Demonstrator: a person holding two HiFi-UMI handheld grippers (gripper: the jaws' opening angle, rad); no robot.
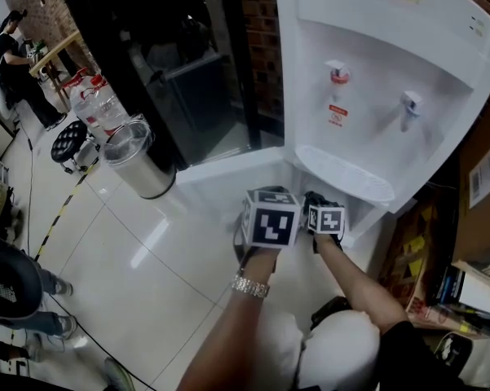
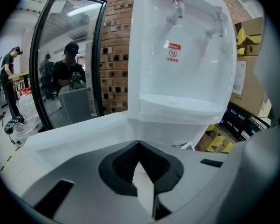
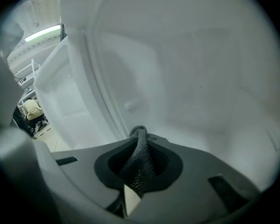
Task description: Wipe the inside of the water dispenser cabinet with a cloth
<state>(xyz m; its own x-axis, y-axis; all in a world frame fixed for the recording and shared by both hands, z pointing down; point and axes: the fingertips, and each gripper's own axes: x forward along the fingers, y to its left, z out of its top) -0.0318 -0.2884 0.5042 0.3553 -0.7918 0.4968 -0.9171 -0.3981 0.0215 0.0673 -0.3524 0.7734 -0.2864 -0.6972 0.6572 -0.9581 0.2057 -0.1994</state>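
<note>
The left gripper (image 2: 139,144) held its jaws together, empty, before the white water dispenser (image 2: 181,78); a black-framed glass door (image 2: 67,59) stood left.

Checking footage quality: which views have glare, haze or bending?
Head view: glare streak on the floor tiles, edges bend. Left gripper view: glass door mirrors the room, corners dark. Right gripper view: cabinet wall hazy white; only the cloth stands out.

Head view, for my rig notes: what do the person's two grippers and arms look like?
The left gripper and right gripper have grey shells with black ribbed pads. Each carries a white cube with black square markers. The forearms are bare, with a silver wristwatch on the left wrist and a dark sleeve at the right upper arm.
</note>
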